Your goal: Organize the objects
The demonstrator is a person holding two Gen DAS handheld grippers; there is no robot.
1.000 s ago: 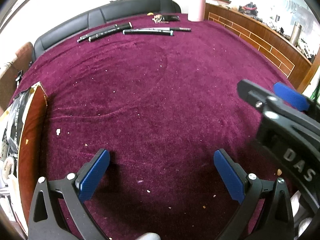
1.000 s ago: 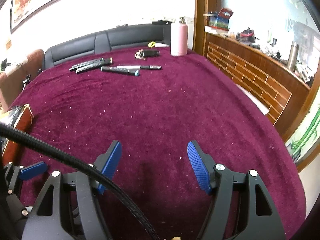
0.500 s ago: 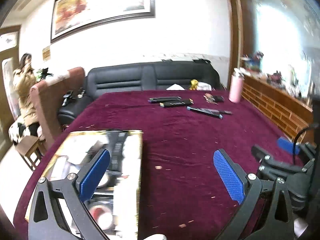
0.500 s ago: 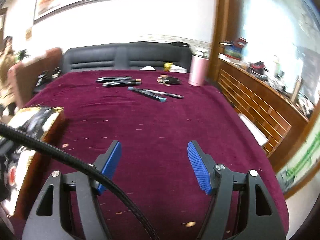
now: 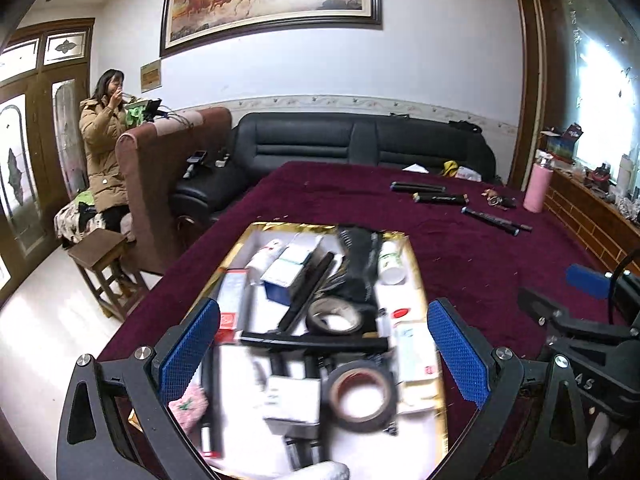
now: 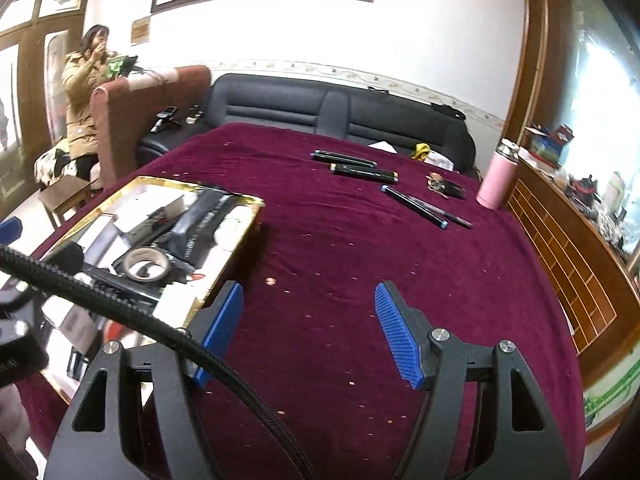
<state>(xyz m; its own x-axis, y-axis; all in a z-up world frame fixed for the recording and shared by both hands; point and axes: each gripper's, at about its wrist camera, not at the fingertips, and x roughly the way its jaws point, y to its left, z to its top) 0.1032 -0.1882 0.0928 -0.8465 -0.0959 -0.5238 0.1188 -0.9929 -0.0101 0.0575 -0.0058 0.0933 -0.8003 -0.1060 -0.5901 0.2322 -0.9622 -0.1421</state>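
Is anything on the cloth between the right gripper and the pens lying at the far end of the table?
Nothing visible: from the right gripper, jaws open and empty, bare maroon cloth runs up to the pens. The gold-rimmed tray sits off to the left.

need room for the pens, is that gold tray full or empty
Full. The gold tray is crowded with tape rolls, a white bottle, small boxes and dark tools, with little bare floor showing.

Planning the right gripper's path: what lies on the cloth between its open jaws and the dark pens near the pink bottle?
Right wrist view: bare maroon velvet cloth with pale crumbs separates the right gripper from the dark pens.
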